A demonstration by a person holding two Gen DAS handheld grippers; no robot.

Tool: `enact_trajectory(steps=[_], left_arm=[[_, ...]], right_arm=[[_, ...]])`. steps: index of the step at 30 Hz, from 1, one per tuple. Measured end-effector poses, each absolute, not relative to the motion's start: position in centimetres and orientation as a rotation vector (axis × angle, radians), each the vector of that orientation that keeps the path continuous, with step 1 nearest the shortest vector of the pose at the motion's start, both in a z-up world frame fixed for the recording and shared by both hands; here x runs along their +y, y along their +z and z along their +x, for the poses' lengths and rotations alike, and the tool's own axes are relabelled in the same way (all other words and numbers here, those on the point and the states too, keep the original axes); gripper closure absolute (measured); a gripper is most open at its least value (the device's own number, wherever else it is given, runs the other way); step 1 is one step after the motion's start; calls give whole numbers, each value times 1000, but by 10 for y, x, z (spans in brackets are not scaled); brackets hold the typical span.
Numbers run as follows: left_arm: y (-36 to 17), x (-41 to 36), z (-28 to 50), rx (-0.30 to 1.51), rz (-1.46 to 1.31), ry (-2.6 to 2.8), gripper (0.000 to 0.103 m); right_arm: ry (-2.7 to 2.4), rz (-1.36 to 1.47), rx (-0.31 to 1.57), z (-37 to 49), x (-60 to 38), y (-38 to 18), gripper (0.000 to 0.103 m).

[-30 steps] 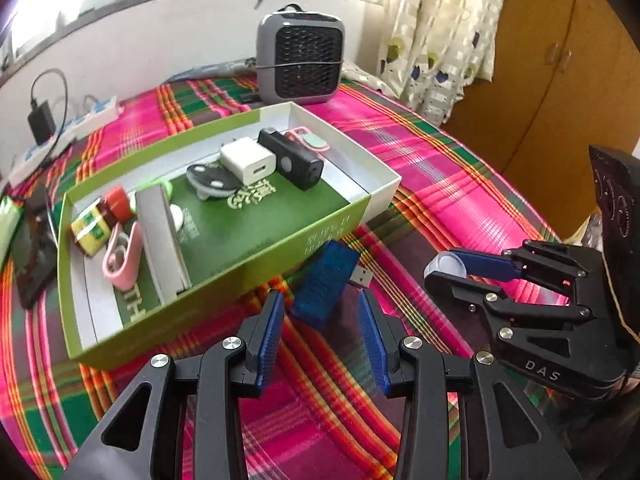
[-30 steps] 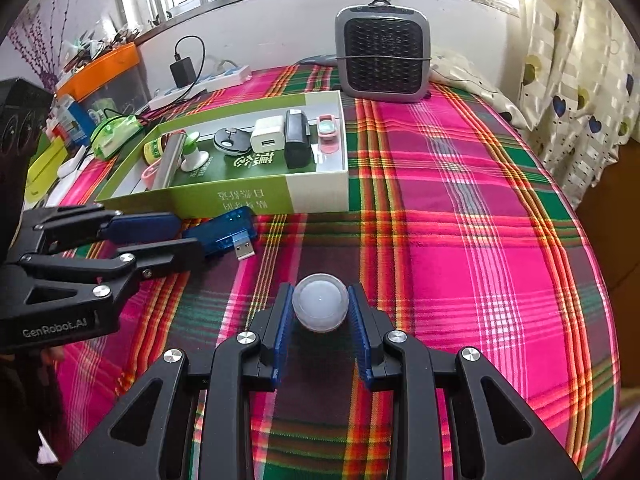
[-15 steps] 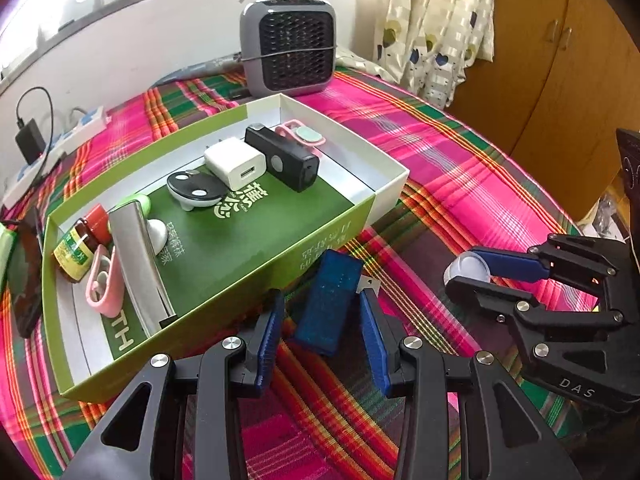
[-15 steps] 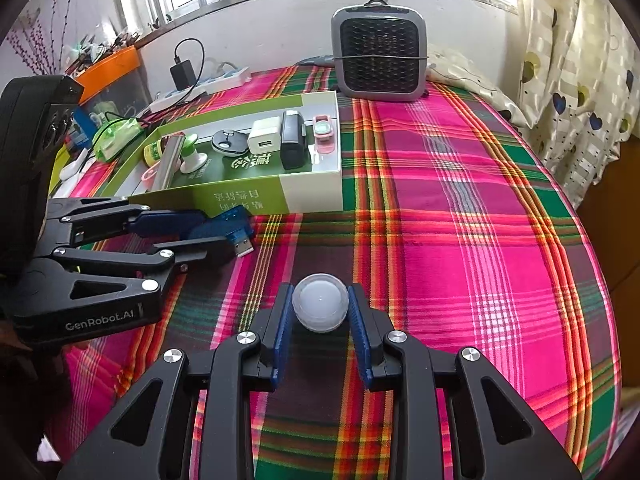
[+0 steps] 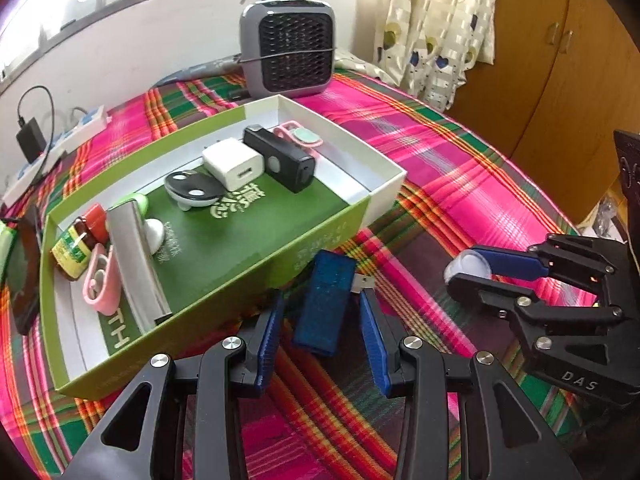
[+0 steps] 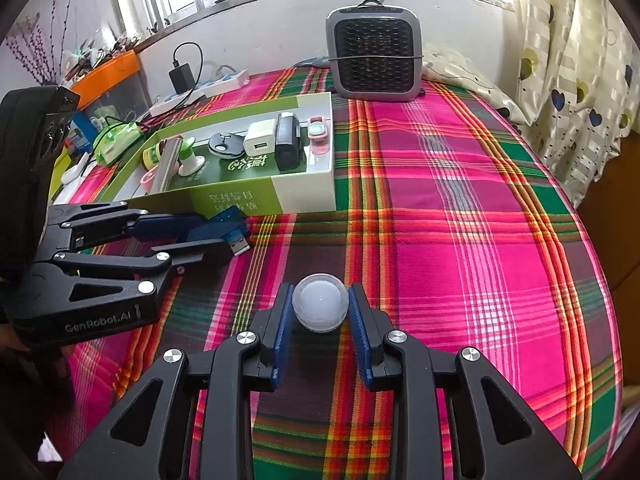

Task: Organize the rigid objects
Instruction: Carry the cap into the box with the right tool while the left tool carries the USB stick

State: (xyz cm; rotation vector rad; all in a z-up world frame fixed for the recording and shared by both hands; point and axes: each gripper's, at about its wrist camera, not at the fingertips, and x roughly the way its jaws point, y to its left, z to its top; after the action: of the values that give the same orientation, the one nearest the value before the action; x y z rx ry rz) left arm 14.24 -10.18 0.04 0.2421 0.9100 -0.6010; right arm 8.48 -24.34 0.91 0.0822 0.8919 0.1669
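Observation:
A blue USB device (image 5: 326, 300) lies on the plaid cloth against the front wall of a green-and-white box (image 5: 280, 256). My left gripper (image 5: 322, 300) is open and straddles the device, with a gap on both sides. In the right wrist view the same left gripper (image 6: 216, 236) reaches in from the left around the blue USB device (image 6: 224, 228). My right gripper (image 6: 320, 292) is shut on a white translucent dome (image 6: 320, 306) just above the cloth. The left wrist view has that right gripper (image 5: 454, 276) at the right, holding the dome (image 5: 466, 266). Several small gadgets lie in the box (image 6: 304, 196).
A grey fan heater (image 5: 290, 52) stands behind the box. A power strip (image 5: 60, 136) with a black charger lies at the back left, and a dark phone (image 5: 26, 264) at the left edge. An orange bin (image 6: 108, 72) and clutter stand far left. A curtain and a wooden cabinet are at the right.
My left gripper has moved forward toward the box, so the blue USB device now sits deeper between its open fingers. The right gripper still holds the dome in much the same place.

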Motion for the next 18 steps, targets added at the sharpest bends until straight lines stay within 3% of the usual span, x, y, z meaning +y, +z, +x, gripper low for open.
enact_trajectory(steps=[14, 18], left_arm=[[0, -105, 142, 901, 254, -574, 68], [0, -106, 140, 898, 254, -582, 77]], right_arm=[[172, 80, 889, 85, -244, 9, 74], [172, 77, 889, 85, -244, 9, 74]])
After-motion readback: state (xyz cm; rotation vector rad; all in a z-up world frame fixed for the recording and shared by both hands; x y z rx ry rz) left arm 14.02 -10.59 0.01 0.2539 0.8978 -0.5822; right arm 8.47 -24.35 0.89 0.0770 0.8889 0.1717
